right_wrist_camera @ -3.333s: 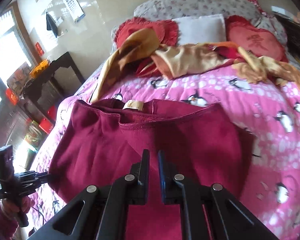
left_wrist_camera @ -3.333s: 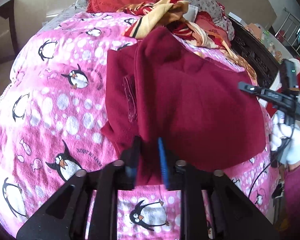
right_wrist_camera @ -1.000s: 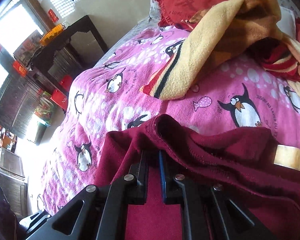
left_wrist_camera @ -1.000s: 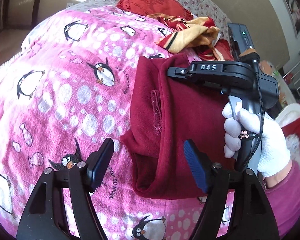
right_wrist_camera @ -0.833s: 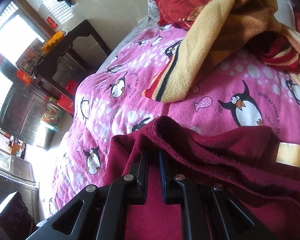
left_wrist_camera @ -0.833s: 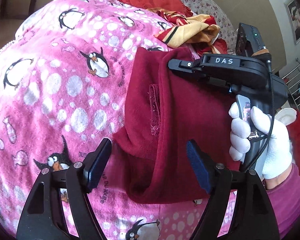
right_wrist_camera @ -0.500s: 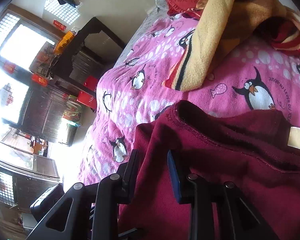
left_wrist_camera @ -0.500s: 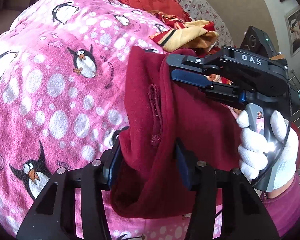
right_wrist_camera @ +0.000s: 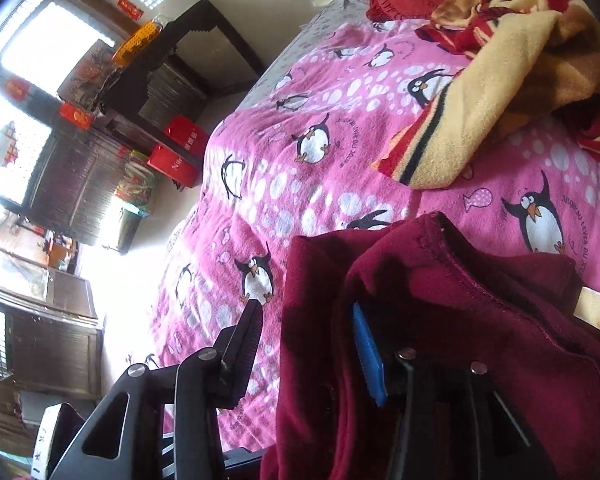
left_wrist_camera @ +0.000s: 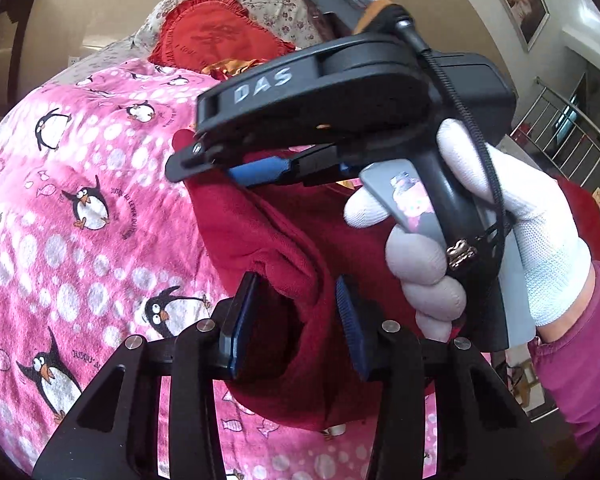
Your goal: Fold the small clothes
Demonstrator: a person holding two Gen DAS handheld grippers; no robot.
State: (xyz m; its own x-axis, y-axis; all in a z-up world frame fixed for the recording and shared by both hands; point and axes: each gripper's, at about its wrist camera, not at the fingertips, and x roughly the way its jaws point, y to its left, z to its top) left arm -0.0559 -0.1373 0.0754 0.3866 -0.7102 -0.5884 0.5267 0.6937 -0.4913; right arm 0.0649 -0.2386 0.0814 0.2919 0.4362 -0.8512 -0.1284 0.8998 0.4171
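Left tongs (left_wrist_camera: 296,320): jaws partly apart, a bunched fold of the maroon garment (left_wrist_camera: 268,240) between the pads, not pinched. Right tongs (right_wrist_camera: 306,344): jaws wide apart, garment edge draped against the blue pad, nothing gripped. Garment lies heaped on the pink penguin bedspread (right_wrist_camera: 300,168), near a yellow striped cloth (right_wrist_camera: 480,92).

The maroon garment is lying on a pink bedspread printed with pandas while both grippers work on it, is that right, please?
Not quite: the pink bedspread is printed with penguins, not pandas, as the right wrist view shows plainly. The rest holds: the maroon garment lies on it with the left gripper and right gripper at it.
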